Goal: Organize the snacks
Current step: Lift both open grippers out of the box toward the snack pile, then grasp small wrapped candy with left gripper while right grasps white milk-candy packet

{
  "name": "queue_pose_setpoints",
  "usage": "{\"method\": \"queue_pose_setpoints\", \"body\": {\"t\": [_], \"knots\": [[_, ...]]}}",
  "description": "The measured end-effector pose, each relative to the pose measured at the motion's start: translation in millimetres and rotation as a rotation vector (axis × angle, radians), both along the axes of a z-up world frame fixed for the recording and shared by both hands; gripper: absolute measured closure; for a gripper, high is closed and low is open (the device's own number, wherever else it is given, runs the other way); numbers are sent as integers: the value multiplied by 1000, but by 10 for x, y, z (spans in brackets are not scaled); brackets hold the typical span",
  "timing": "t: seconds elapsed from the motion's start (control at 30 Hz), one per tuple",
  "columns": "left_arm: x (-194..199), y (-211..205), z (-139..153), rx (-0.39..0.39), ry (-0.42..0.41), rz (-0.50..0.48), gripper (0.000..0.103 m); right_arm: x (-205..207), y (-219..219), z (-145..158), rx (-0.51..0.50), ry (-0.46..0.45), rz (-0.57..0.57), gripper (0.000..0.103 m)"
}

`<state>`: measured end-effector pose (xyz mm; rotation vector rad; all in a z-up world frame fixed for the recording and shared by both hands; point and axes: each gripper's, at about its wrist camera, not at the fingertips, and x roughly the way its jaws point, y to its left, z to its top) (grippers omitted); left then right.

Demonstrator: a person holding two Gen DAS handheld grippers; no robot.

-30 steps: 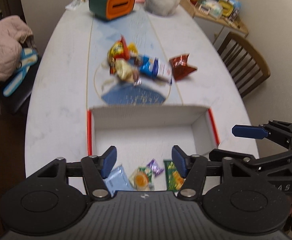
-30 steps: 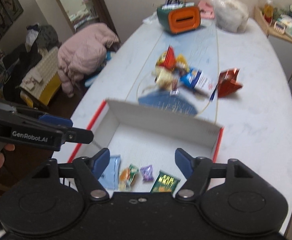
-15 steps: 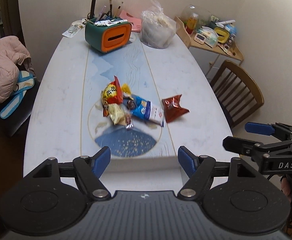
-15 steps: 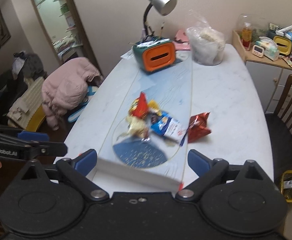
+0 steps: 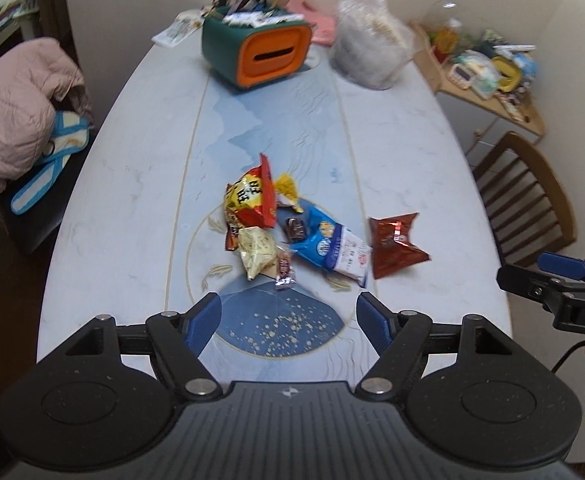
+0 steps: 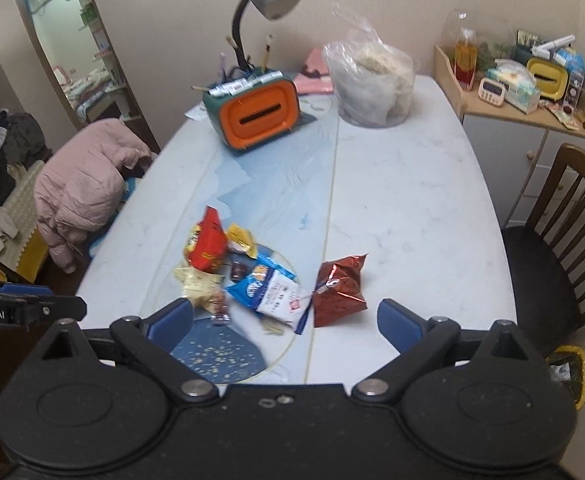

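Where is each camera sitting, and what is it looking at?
Left wrist: rides on the left tool, looking down the table at the snack pile; the right tool shows at the right edge.
Right wrist: rides on the right tool, facing the same way; the left tool shows at the left edge.
Both see the snack pile, the orange box and the red bag.

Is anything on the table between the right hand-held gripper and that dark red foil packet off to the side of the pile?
Nothing visible. The right hand-held gripper is open and empty, with bare table between it and the dark red foil packet; the blue-and-white bag lies just beside it.
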<state>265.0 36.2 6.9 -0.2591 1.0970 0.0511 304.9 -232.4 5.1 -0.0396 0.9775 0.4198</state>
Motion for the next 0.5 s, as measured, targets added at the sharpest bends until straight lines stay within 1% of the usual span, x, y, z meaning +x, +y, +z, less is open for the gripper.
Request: {"method": "queue_pose_setpoints", "body": {"t": [0.2, 0.4, 0.5], "knots": [[378, 57, -365, -2, 79, 45, 29, 361, -3, -319, -28, 51, 6, 4], [672, 73, -737, -6, 150, 68, 29, 698, -35, -659, -48, 107, 4, 4], [790, 34, -914, -14, 185, 65, 29, 827, -35, -827, -57, 134, 8, 5]]}}
